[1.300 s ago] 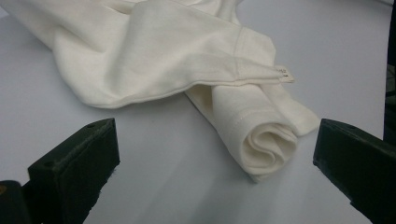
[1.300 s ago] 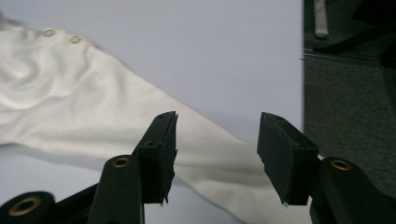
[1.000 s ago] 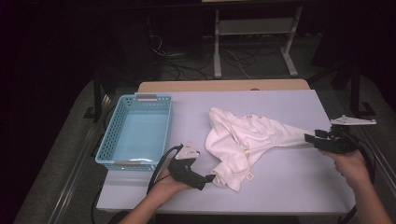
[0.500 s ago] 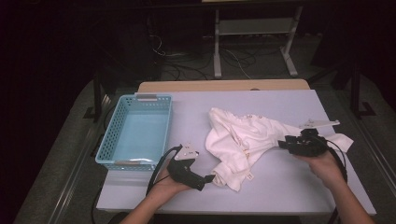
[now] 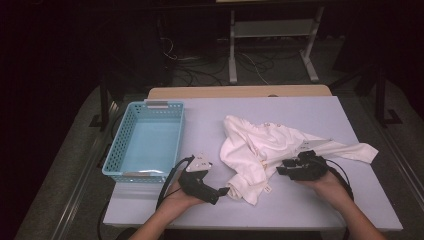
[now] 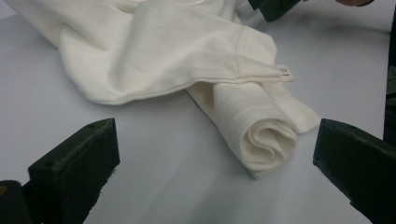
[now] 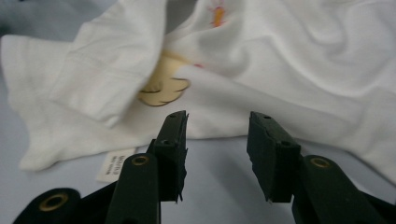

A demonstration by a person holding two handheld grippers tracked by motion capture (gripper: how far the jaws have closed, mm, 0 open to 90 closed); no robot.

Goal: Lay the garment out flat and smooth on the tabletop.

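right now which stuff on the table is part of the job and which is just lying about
In the job:
- white garment
- left gripper, jaws open beside its rolled edge
- right gripper, jaws open at the cloth

Lying about:
- blue basket, nothing in it
- metal stand behind the table

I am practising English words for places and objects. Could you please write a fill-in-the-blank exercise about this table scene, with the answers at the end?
1. The white garment lies crumpled on the ____ table.
2. The blue basket stands to the ____ of the garment in the high view.
3. Inside, the basket is ____.
4. The jaws of the left hand-held gripper stand ____ on either side of a rolled piece of the garment.

Missing words: white; left; empty; open
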